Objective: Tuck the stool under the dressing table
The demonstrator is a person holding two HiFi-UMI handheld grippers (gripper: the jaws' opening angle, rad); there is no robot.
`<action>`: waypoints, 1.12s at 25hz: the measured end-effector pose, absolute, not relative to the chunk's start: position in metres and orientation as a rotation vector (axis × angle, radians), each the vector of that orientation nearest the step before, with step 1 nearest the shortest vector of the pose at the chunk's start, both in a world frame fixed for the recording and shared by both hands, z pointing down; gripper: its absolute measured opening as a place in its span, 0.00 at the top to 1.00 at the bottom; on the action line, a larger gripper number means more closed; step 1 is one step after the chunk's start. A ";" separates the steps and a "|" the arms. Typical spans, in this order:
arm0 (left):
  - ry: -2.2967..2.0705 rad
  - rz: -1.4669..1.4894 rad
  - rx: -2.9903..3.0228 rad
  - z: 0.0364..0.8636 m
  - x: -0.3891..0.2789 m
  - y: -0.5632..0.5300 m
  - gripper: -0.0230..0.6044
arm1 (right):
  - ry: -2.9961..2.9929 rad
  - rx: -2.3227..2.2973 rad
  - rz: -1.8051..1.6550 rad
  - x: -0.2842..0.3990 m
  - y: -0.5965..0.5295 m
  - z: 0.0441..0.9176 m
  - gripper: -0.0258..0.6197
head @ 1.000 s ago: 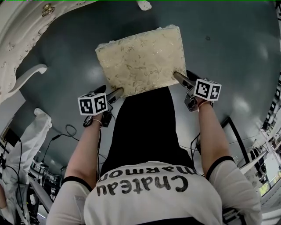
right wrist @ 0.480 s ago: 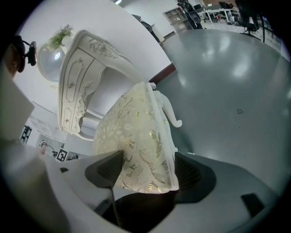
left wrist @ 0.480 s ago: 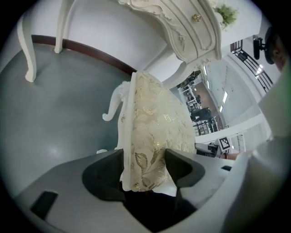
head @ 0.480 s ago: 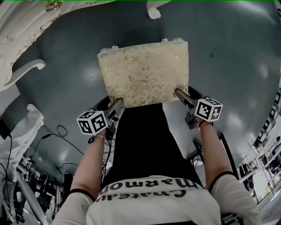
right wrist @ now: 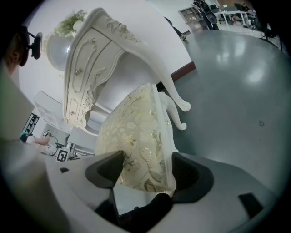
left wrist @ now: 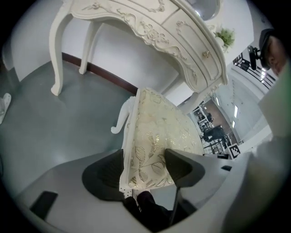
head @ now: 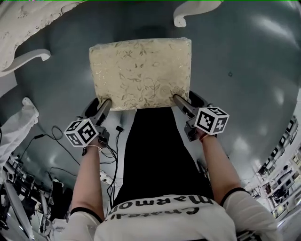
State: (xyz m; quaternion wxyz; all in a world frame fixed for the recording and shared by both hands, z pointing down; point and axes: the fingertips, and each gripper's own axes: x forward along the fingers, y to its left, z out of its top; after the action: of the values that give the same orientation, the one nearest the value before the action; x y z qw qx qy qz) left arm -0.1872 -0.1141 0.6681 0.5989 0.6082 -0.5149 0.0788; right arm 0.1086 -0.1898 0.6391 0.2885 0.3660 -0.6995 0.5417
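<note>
Squaring up over the last second, the stool (head: 141, 73) now lies straight in the head view where it sat skewed before. A curled white leg of the dressing table (head: 193, 8) has come further into the top of that view. The left gripper (head: 104, 104) is clamped on the near left corner of the stool's seat. Its jaws have just been closing a little, and the gold-leaf cushion is pinched between the pads. The right gripper (head: 180, 101) is clenched on the near right corner in the same way. Both gripper views look along the seat to the dressing table ahead, with its open kneehole between the legs.

To my eye the stool is now lined up with that opening but still short of it, so the push under is yet to come. Whether its feet rest on the floor (head: 244, 61) I cannot tell.

The floor is smooth grey and glossy, with ceiling lights reflected in it. The dressing table's surface carries a small green plant (right wrist: 72, 20). Behind it stands a white wall with a dark skirting board (left wrist: 100, 73). Loose cables (head: 56, 136) trail on the floor at the person's left, and desks and chairs (right wrist: 213, 13) fill the far side of the room.
</note>
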 end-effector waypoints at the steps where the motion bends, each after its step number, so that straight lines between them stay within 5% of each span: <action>1: -1.218 0.178 1.406 0.666 -0.183 -0.112 0.47 | -1.873 0.982 1.447 0.114 -0.188 0.639 0.41; 5: -1.339 0.171 1.378 0.665 -0.144 -0.103 0.48 | -1.897 1.021 1.460 0.157 -0.176 0.645 0.41; 28: -1.627 0.161 1.487 0.643 -0.159 -0.101 0.50 | -2.262 1.086 1.544 0.141 -0.178 0.676 0.41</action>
State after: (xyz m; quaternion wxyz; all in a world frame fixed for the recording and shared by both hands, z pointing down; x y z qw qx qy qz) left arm -0.1591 -0.1011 0.6433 0.4489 0.6012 -0.6579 0.0653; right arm 0.1414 -0.1784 0.6761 0.0974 0.3668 -0.7642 0.5215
